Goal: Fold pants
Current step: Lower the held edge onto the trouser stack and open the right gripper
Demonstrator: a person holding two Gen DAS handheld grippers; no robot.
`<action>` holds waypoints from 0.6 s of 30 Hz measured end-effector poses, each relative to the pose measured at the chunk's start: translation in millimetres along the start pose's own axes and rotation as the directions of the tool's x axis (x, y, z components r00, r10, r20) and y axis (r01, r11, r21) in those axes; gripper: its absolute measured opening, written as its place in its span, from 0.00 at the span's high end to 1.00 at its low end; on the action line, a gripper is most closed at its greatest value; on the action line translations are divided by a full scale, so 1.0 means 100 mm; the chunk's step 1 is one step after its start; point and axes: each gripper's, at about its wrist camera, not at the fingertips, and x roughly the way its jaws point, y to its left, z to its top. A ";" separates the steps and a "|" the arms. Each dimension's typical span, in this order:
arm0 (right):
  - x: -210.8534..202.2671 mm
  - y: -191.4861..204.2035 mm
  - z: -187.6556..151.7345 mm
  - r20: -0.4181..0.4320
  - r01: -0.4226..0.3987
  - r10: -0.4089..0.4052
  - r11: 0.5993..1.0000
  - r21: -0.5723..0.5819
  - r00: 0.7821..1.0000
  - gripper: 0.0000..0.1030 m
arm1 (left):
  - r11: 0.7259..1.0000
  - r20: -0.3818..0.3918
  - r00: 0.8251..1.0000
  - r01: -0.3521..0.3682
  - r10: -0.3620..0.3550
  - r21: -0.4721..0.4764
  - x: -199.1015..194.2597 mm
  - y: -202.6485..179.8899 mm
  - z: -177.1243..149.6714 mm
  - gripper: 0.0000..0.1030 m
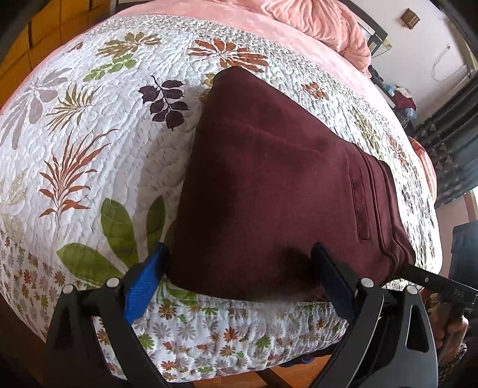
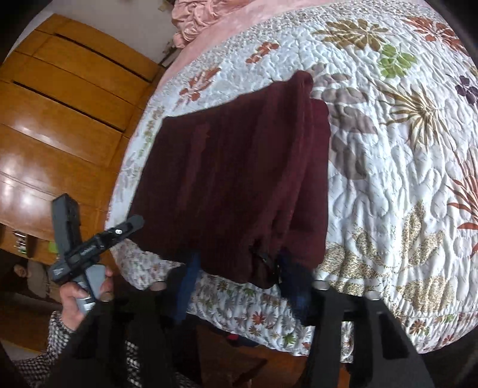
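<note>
The maroon pants [image 1: 269,185] lie folded into a thick stack on the floral quilt [image 1: 98,143], near the bed's front edge. My left gripper [image 1: 239,259] is open, its blue-padded fingers [image 1: 143,283] standing on either side of the stack's near edge. In the right wrist view the pants [image 2: 233,179] show as a layered stack. My right gripper [image 2: 239,268] is open at the stack's near edge, with the fabric edge hanging between its fingers. The left gripper [image 2: 131,223] shows there at the stack's left corner, held by a hand.
A pink blanket [image 1: 322,21] is heaped at the head of the bed. A wooden wardrobe [image 2: 59,119] stands beside the bed. Dark curtains [image 1: 454,149] and clutter sit at the far right. The quilt [image 2: 388,179] spreads wide beside the pants.
</note>
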 end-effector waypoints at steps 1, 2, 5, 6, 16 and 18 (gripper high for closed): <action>-0.04 0.02 0.02 0.009 -0.004 0.004 1.000 -0.015 1.000 0.63 | 1.000 0.000 1.000 0.002 -0.002 -0.002 -0.01 0.00 0.00 0.08; -0.09 0.05 0.03 0.019 -0.007 0.007 1.000 -0.029 1.000 0.66 | 1.000 0.000 1.000 0.004 -0.004 -0.003 -0.02 -0.02 0.00 0.08; -0.25 0.12 0.08 0.044 0.000 0.002 0.999 -0.043 0.999 0.67 | 1.000 0.012 1.000 0.016 -0.016 0.003 -0.07 -0.05 0.00 0.07; -0.25 0.13 0.08 0.036 0.021 -0.020 0.999 -0.048 0.999 0.67 | 1.000 0.012 1.000 0.017 -0.017 0.009 -0.06 -0.06 0.00 0.07; -0.06 -0.04 -0.05 -0.004 0.054 -0.054 0.998 -0.021 0.999 0.58 | 1.000 -0.015 1.000 0.015 -0.015 0.004 0.01 0.00 -0.04 0.07; -0.10 -0.01 -0.05 0.004 0.046 -0.046 0.999 -0.018 0.999 0.51 | 1.000 0.002 1.000 0.011 -0.011 0.025 -0.06 -0.03 -0.03 0.07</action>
